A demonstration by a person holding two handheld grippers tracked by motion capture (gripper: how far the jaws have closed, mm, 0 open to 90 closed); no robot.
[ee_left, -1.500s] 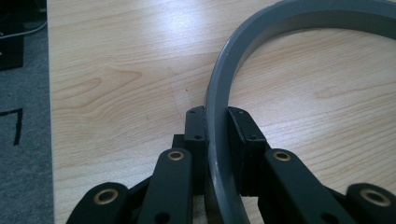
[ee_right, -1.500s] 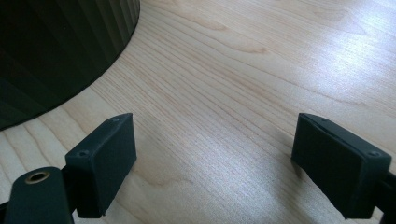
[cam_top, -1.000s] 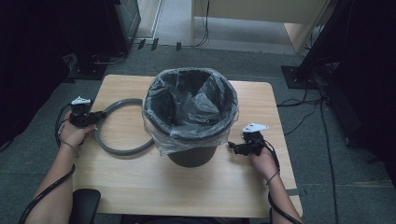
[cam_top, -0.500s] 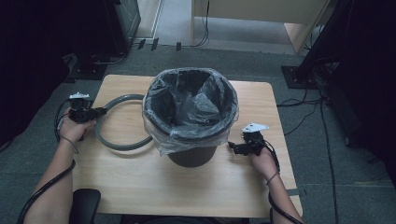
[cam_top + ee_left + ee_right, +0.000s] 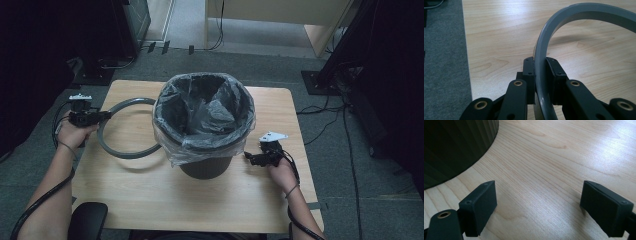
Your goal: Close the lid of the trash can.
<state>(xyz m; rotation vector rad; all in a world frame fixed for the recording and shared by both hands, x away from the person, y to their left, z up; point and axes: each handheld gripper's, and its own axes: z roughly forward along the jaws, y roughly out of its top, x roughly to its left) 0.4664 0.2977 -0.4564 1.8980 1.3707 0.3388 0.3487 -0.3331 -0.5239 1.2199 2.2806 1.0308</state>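
- Grey plastic ring (image 5: 117, 145) lies at nine o'clock of the bag-lined black bin (image 5: 204, 120) on the wooden desk (image 5: 150, 200), clamped in the left gripper (image 5: 539, 75) jaws.
- Right gripper (image 5: 544, 210), jaws wide and empty, waits at the bin's four o'clock.

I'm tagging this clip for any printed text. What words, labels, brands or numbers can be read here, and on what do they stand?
None: no readable text in any view.
The grey ring, the bin, its plastic liner and the wooden table carry no print.
The left gripper and right gripper show no markings either.
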